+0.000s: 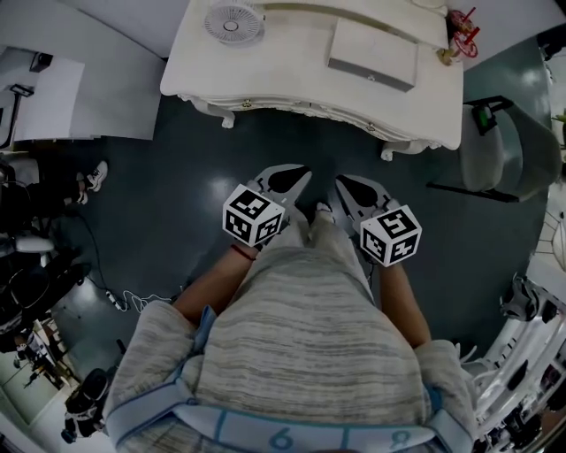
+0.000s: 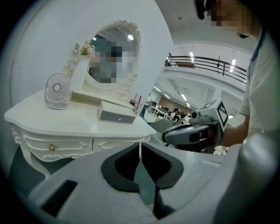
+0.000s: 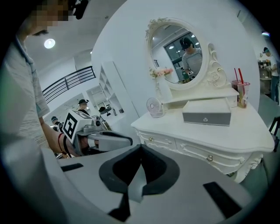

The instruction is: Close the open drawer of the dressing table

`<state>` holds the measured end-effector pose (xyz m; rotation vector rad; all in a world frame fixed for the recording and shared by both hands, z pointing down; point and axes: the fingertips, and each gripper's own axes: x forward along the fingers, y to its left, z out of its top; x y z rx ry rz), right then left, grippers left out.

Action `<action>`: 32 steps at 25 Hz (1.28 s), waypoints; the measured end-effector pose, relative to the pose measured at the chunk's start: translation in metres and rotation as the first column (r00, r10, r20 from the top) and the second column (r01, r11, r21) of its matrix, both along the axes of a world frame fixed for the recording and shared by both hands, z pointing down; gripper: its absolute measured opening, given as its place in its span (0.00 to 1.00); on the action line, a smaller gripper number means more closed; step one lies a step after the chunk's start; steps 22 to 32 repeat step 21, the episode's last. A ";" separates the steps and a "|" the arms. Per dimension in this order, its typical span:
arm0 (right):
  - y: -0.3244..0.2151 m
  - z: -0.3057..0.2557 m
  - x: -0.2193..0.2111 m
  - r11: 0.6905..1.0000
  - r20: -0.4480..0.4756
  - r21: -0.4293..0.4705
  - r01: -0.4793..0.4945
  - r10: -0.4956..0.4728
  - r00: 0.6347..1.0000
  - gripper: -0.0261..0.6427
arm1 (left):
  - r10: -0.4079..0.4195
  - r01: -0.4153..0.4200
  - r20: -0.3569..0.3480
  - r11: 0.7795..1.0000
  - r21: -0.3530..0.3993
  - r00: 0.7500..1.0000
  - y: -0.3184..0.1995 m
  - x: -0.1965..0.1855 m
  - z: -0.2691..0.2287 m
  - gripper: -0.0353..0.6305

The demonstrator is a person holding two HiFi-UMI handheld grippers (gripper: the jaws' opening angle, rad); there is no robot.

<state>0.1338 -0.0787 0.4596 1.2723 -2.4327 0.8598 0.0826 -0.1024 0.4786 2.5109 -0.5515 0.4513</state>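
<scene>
The white dressing table (image 1: 265,71) stands ahead of me, and its front drawers (image 2: 52,147) (image 3: 197,151) sit flush with the frame. A small grey drawer box (image 1: 373,55) (image 2: 116,116) (image 3: 206,113) rests on the tabletop with its front shut. My left gripper (image 1: 301,177) (image 2: 140,146) is shut and holds nothing; it hangs in the air short of the table's front edge. Beside it, my right gripper (image 1: 340,181) (image 3: 141,146) is also shut and holds nothing. Both are close in front of my body and touch nothing.
A small white fan (image 1: 233,21) and an oval mirror (image 2: 113,54) stand on the tabletop, and a red cup with straws (image 3: 240,92) sits at its right end. A grey chair (image 1: 504,150) stands to the right. Cables and equipment (image 1: 35,283) lie on the dark floor at the left.
</scene>
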 end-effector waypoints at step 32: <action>0.028 -0.059 0.030 0.991 0.030 0.101 0.083 -0.087 0.996 0.05 | 0.037 -0.028 -0.170 0.998 0.057 0.985 0.042 0.043 -0.070 0.10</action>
